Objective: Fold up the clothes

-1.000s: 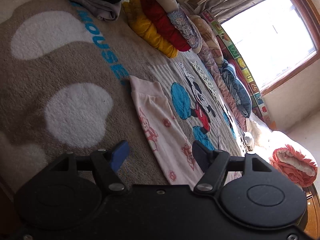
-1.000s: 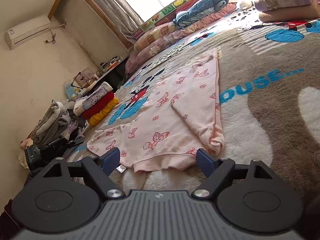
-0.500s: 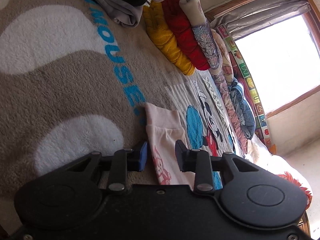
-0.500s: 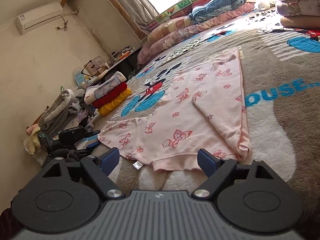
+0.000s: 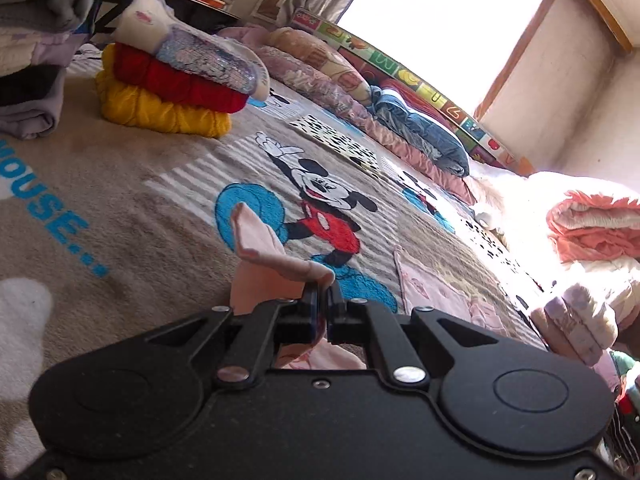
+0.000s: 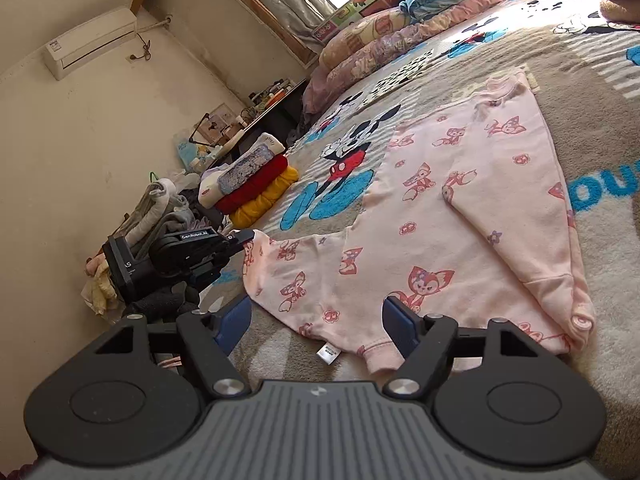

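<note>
A pink top with fox prints (image 6: pixel 472 216) lies spread on the Mickey Mouse blanket (image 6: pixel 600 92), its right sleeve folded over the body. My left gripper (image 5: pixel 322 292) is shut on the cuff of the left sleeve (image 5: pixel 264 244) and holds it lifted off the blanket. It also shows in the right wrist view (image 6: pixel 240 236), at the sleeve's end. My right gripper (image 6: pixel 316 320) is open and empty, just in front of the top's bottom hem, with a white label (image 6: pixel 329 354) between its fingers.
A stack of folded yellow, red and sequined clothes (image 5: pixel 176 80) stands on the blanket, with grey garments (image 5: pixel 32 20) piled beside it. Pillows and quilts (image 5: pixel 400 120) line the window side. A folded coral blanket (image 5: pixel 592 228) lies at the right.
My left gripper has closed on the sleeve cuff and lifted it, swinging round toward the window. My right gripper has come closer to the hem and stays open.
</note>
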